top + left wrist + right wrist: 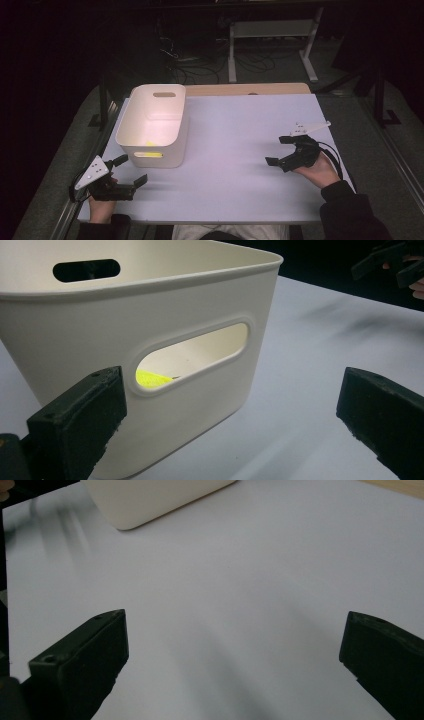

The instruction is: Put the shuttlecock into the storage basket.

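A: Bin sits on the table's left side, toward the far edge, upright, open top. Cream plastic, slot handle in each end wall.

B: Anything in it?

A: Yellow thing on the floor of the bin, against the near wall. In the left gripper view it shows through the near handle slot. Can't tell what it is, too little of it visible.

B: Left gripper?

A: Left gripper is at the near-left corner of the table, just beside the bin's near wall, not touching it. Jaws spread wide, nothing between them. Its own view looks straight at the bin, one jaw overlapping the wall in frame, the other over bare table.

B: Right one?

A: Right gripper is on the right side of the table, well apart from the bin. Jaws also spread wide, nothing held. In its view there's bare white table between the jaws, bin corner at the top left edge.

B: Hands?

A: Left hand at the near table edge behind its gripper. Right hand under its gripper, dark sleeve coming in from bottom right.

B: Table surface?

A: White sheet, wood strip showing along the far edge.
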A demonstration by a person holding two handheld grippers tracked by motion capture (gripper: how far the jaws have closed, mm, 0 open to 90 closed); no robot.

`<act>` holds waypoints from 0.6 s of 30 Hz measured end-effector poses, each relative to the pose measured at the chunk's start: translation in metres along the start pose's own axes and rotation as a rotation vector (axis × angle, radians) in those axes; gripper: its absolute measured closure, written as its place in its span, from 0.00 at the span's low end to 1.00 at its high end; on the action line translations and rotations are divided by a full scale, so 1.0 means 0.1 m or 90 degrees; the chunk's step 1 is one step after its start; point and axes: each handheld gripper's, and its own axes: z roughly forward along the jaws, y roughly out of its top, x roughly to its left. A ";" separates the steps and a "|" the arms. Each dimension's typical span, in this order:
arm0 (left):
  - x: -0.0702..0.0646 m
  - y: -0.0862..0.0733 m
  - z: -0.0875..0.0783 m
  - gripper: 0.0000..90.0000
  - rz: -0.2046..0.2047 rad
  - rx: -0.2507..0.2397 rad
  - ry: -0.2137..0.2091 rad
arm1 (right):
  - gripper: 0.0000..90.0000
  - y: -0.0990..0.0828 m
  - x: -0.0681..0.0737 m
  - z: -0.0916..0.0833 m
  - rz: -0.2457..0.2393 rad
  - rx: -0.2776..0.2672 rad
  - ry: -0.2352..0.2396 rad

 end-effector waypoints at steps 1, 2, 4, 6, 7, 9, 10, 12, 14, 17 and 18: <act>0.00 0.00 0.00 0.00 0.000 0.000 0.000 | 0.00 -0.02 -0.01 -0.01 0.001 -0.001 -0.004; 0.00 0.00 0.00 0.00 0.000 0.000 0.000 | 0.00 -0.07 -0.02 -0.04 0.005 -0.003 -0.010; 0.00 0.00 0.00 0.00 0.000 0.000 0.000 | 0.00 -0.11 -0.03 -0.08 0.008 -0.008 -0.015; 0.00 0.00 0.00 0.00 0.000 0.000 0.001 | 0.00 -0.15 -0.04 -0.11 0.012 -0.012 -0.020; 0.00 0.00 0.00 0.00 0.000 0.000 0.001 | 0.00 -0.15 -0.04 -0.11 0.012 -0.012 -0.020; 0.00 0.00 0.00 0.00 0.000 0.001 0.001 | 0.00 -0.18 -0.05 -0.13 0.016 -0.014 -0.025; 0.00 0.00 0.00 0.00 0.000 0.000 0.001 | 0.00 -0.20 -0.05 -0.15 0.019 -0.015 -0.027; 0.00 0.00 0.00 0.00 0.000 0.000 0.000 | 0.00 -0.26 -0.05 -0.17 0.020 -0.022 -0.039; 0.00 0.00 0.00 0.00 0.000 0.000 0.000 | 0.00 -0.30 -0.05 -0.19 0.022 -0.024 -0.049; 0.00 0.00 0.00 0.00 -0.001 -0.002 -0.002 | 0.00 -0.34 -0.05 -0.21 0.025 -0.029 -0.058; 0.00 0.00 -0.01 0.00 -0.002 -0.004 -0.002 | 0.00 -0.39 -0.04 -0.22 0.030 -0.033 -0.063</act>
